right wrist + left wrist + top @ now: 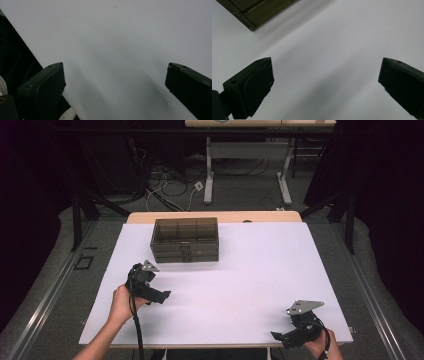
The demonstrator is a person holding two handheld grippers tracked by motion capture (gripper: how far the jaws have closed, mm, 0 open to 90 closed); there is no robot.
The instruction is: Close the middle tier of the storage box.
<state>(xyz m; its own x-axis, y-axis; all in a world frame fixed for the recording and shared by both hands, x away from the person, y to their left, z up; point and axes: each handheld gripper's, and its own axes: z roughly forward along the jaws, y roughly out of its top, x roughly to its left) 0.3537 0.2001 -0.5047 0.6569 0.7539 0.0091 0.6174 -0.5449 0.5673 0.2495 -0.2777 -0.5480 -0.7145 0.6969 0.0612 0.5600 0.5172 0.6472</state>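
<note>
Item 1: smoked, see-through plastic organizer box (pixel 185 240), rectangular, with inner dividers and drawer-like fronts. It stands upright on the counter (pixel 250 285) toward the far edge, left of centre. A corner of the box (pixel 259 11) also appears at the top left of the left gripper view.

Item 2: left hand-held gripper (pixel 159 296), held in the person's left hand (pixel 122 302), on the near side of the box and slightly to its left, near but apart from it. Its jaws are spread wide and released, with bare counter between them, as the left gripper view (pixel 325 75) confirms. A black cable (pixel 136 330) trails from it toward the near edge.

Item 3: right hand-held gripper (pixel 282 337), well apart from the box, at the near right corner of the counter, with a grey three-cornered plate (pixel 304 306) on top. In the right gripper view (pixel 115 77) its 2 jaws stand far apart, released, grasping nothing, above the counter's edge.

Item 4: counter surface, white and plain, bearing the box. Beyond the box, on the floor, lie loose cables (pixel 165 185) and the legs of a second table (pixel 247 170).
</note>
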